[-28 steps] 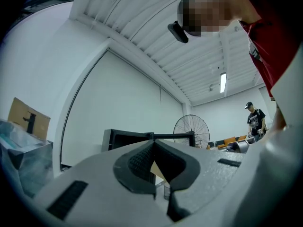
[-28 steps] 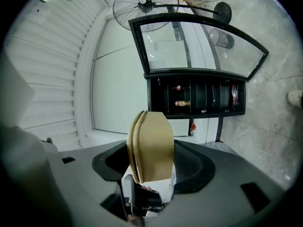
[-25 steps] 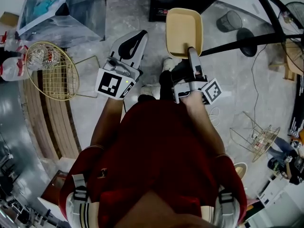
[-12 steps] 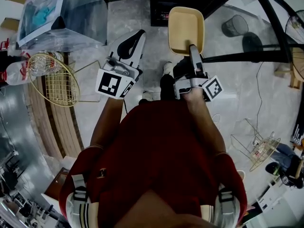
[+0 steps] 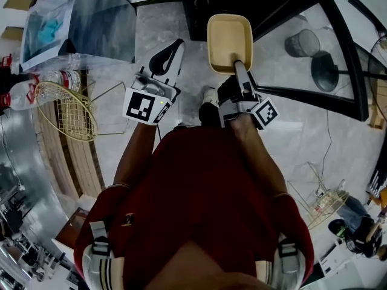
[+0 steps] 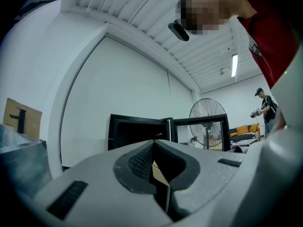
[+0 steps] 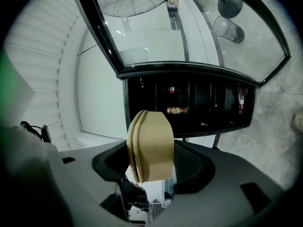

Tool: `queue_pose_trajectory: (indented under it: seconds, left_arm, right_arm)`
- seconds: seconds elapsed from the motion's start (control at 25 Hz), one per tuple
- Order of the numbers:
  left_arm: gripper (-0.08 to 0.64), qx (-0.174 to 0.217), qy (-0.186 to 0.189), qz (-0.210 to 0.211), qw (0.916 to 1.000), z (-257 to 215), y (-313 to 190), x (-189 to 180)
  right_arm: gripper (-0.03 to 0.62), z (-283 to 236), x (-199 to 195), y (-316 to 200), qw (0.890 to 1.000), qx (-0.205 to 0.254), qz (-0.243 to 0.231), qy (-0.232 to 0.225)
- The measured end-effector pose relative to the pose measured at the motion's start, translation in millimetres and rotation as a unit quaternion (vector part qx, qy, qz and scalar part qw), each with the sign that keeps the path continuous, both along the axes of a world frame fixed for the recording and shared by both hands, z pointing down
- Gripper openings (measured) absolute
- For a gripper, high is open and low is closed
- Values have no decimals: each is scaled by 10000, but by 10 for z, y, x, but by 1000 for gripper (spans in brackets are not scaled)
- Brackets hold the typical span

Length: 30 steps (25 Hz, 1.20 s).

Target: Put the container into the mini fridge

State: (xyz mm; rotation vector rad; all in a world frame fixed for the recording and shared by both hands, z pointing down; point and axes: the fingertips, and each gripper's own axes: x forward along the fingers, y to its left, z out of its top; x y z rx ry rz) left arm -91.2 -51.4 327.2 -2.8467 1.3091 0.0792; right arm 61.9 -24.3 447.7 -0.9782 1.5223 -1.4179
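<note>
The container, clamped at its near rim by the right gripper, has advanced within 1 second to just before the open mini fridge. Judged ready for insertion. The left gripper is closed and empty.

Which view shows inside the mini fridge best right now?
Right gripper view: the mini fridge faces it, open, bottles visible inside. Head view shows only its dark top; left gripper view shows it distant, interior dark.

The tan, round-cornered container sits open side up, its near rim pinched in the right claw, just before the open black mini fridge.
</note>
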Motion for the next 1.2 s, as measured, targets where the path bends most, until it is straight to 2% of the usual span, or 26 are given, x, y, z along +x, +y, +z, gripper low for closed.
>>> queue_pose_trajectory:
  seconds: [0.24,0.56,0.88,1.2]
  left_arm:
    - [6,5,-74,-240,9997,145,-366,263]
    - [6,-100,-23,-592,9982,381,-714,424]
    - [6,-79,-30,-729,9973,386,-986,510]
    - [6,-134,-53,-620,9980,402,-1124,534]
  right_arm:
    - [259,234,229,-374,9997,-51,-243,78]
    - [259,564,395,-746,9989,-159,-419,100]
    - [259,645,470,-1219,9997,-190,-119,-43]
    - [259,714,484,-1654,9995,-168,255,-112]
